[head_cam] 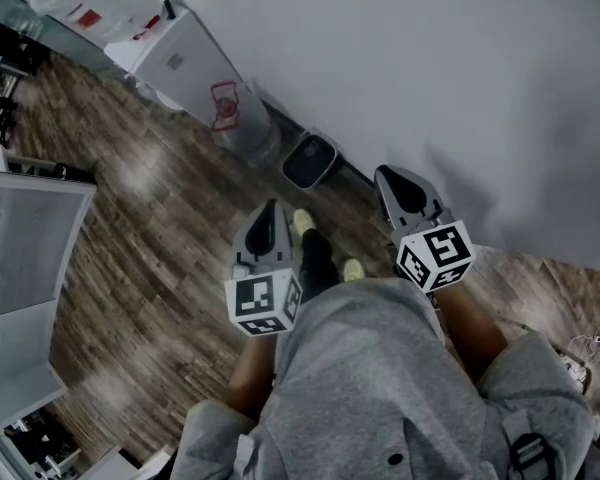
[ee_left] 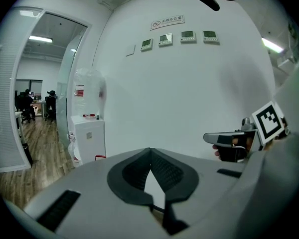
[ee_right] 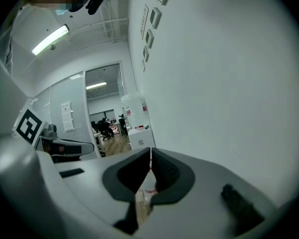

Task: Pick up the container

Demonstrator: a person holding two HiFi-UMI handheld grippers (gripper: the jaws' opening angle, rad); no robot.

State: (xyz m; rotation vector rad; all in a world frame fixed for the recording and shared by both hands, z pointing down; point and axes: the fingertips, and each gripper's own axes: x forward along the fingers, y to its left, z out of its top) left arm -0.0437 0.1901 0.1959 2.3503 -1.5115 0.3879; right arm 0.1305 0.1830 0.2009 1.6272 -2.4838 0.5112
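I stand facing a white wall with both grippers held in front of my body, pointing at it. My left gripper (head_cam: 269, 216) is shut, its dark pads meeting at the tips (ee_left: 150, 151) with nothing between them. My right gripper (head_cam: 392, 175) is shut as well, tips together (ee_right: 150, 151) and nothing held. Each shows in the other's view: the right gripper (ee_left: 230, 139) and the left gripper (ee_right: 65, 146). On the floor by the wall stand a clear water jug (head_cam: 242, 120) and a small dark bin (head_cam: 310, 160). Which thing is the container, I cannot tell.
A white water dispenser cabinet (head_cam: 185, 63) stands against the wall at the far left, also seen as the cabinet (ee_left: 88, 138). A glass partition (head_cam: 20, 248) is at my left. Wood floor (head_cam: 150, 228) runs below. Cables (head_cam: 580, 348) lie at the right. People sit in the far office (ee_left: 27, 103).
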